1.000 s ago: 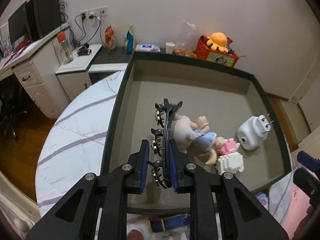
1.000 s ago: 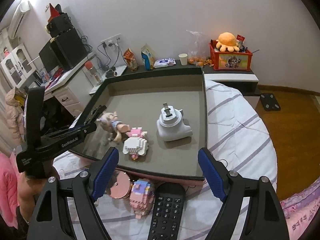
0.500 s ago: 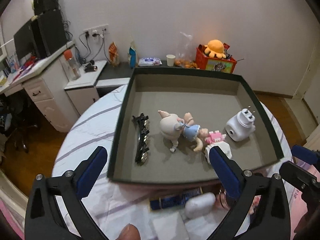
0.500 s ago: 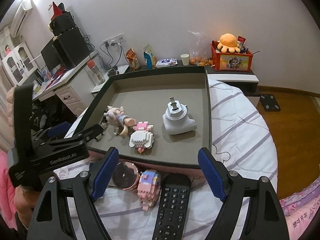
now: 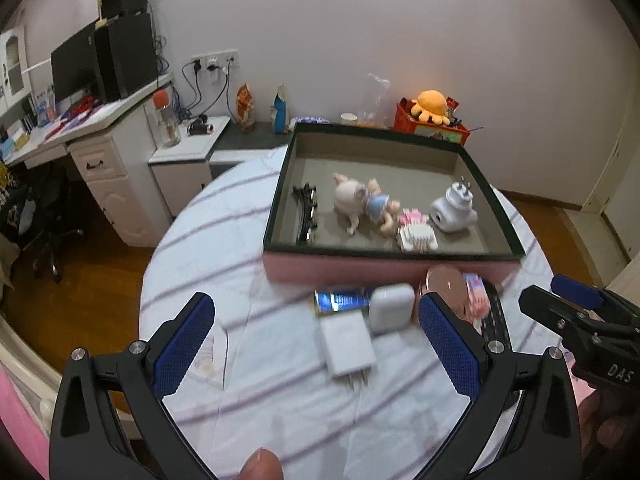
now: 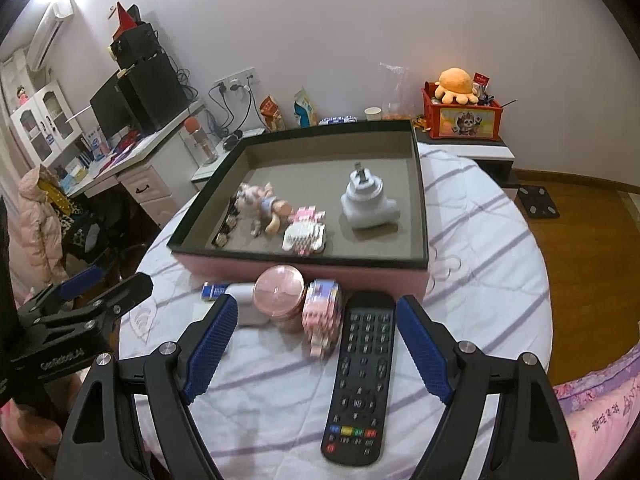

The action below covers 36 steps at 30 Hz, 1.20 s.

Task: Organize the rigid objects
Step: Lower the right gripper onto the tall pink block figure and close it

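Jaws wide, empty, black toothed hair clip (image 5: pixel 305 213) lying flat in box (image 5: pixel 390 257)

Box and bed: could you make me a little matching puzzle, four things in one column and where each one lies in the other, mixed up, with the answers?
Things:
1. black hair clip
2. remote control
3. white plug adapter
4. flat white charger

Places:
A. on the striped sheet, nearest the right-hand tool
B. in the box, by its right wall
C. on the sheet in front of the box, prongs toward the camera
D. in the box, along its left wall

Pairs: 1-D, 2-A, 3-B, 4-C
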Each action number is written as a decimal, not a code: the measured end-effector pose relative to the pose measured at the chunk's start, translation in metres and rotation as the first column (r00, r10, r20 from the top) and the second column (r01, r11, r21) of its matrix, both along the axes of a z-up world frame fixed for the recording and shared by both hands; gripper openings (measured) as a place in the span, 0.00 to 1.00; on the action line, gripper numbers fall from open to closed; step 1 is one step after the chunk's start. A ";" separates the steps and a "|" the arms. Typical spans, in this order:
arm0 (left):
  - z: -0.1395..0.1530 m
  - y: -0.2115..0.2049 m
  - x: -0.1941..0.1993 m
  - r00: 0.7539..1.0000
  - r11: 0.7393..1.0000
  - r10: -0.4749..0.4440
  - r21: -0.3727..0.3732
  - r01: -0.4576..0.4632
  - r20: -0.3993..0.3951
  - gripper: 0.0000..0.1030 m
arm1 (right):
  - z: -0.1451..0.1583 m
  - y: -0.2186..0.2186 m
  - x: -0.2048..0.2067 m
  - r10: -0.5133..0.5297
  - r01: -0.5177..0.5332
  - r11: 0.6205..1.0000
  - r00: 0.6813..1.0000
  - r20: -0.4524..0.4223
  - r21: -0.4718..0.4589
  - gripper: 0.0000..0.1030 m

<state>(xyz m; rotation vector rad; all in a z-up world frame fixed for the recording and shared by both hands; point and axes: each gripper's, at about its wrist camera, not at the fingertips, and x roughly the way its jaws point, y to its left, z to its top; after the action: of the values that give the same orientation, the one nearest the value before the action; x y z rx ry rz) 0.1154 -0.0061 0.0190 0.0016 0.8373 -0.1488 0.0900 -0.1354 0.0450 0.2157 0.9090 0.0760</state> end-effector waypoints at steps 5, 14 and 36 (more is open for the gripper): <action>-0.012 0.004 -0.014 0.999 1.000 0.011 -0.006 -0.011 -0.034 1.00 | -0.009 0.005 -0.012 0.011 -0.011 1.000 1.000 -0.025 -0.001 0.81; -0.016 0.007 -0.022 0.999 1.000 0.014 -0.011 -0.015 -0.043 1.00 | -0.009 0.012 -0.017 0.026 -0.026 1.000 0.999 -0.027 -0.003 0.81; -0.037 0.015 -0.003 0.995 0.999 0.030 -0.022 -0.033 -0.100 1.00 | -0.051 0.020 0.019 0.029 -0.040 0.992 0.995 -0.096 -0.118 0.64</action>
<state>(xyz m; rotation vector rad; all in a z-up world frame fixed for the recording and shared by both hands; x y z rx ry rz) 0.1126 0.0093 -0.0179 -0.0418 0.9348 -0.1301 0.1094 -0.1156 -0.0059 0.0919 1.0077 0.0434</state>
